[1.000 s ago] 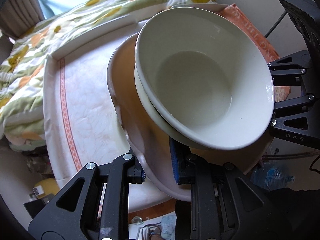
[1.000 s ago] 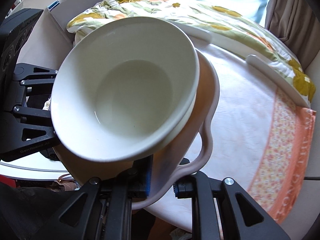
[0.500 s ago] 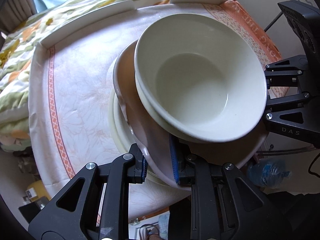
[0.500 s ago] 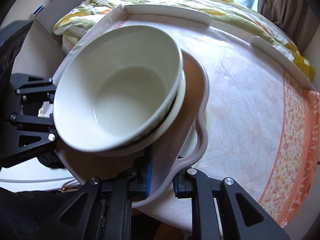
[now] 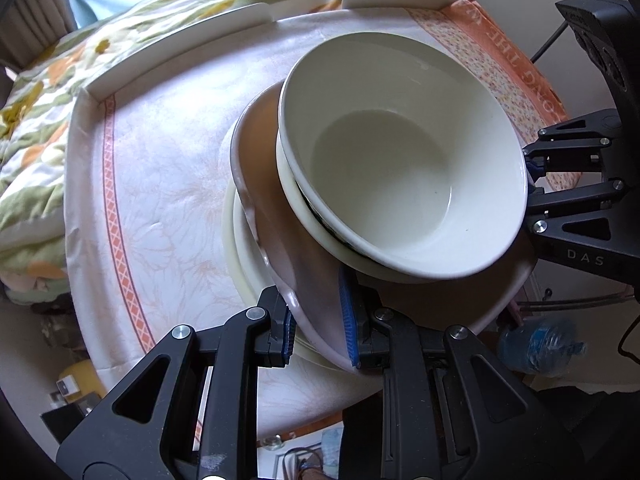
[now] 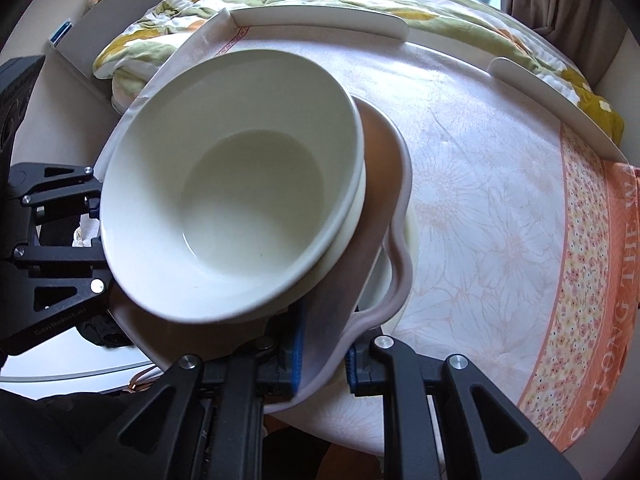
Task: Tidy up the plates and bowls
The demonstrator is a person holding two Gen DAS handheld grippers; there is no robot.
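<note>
Glossy white bowls [image 5: 400,152] on wavy-rimmed pink plate [image 6: 394,216], both grippers [image 5: 316,322] [image 6: 322,350] clamping it.

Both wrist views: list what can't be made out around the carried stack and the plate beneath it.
- Cream plate, both views: mostly covered by the pink plate; whether they touch is hidden.
- Lower bowl: only its rim shows under the top bowl; the dark band between them is unreadable.
- Left hand-held gripper and right hand-held gripper: pad contact under the pink plate is hidden.
- Tablecloth lettering: cut off by the picture's edge.
</note>
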